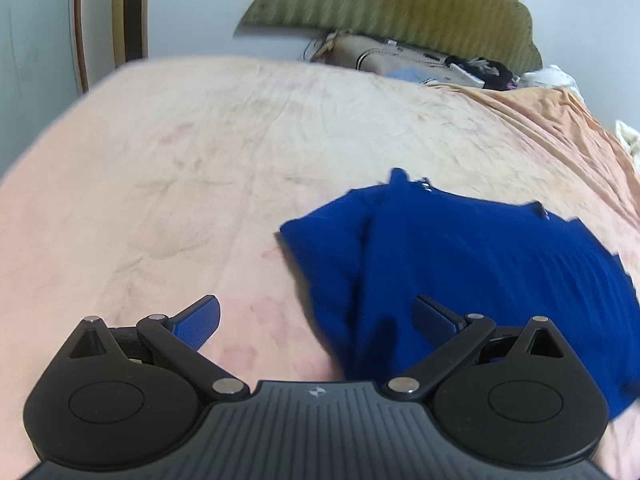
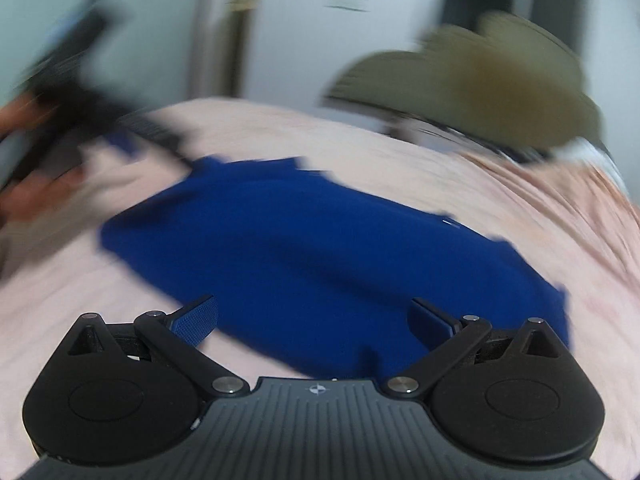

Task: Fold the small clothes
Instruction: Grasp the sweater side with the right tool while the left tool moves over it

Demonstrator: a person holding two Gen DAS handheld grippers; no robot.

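Note:
A royal-blue garment [image 1: 460, 272] lies on a pink bedsheet [image 1: 200, 160], partly folded, with a ridge down its left part. My left gripper [image 1: 316, 316] is open and empty, just above the garment's near left edge; its right finger is over the cloth. In the blurred right wrist view the same garment [image 2: 320, 248] lies straight ahead. My right gripper [image 2: 314, 316] is open and empty over its near edge. The left gripper shows there as a dark blur [image 2: 80, 112] at the far left, by the garment's far corner.
An olive cushion [image 1: 400, 4] leans on the wall behind the bed, with a beige bag and small clutter [image 1: 472, 66] below it. A framed panel [image 1: 128, 12] stands at the back left. White fabric [image 1: 628, 136] lies at the bed's right edge.

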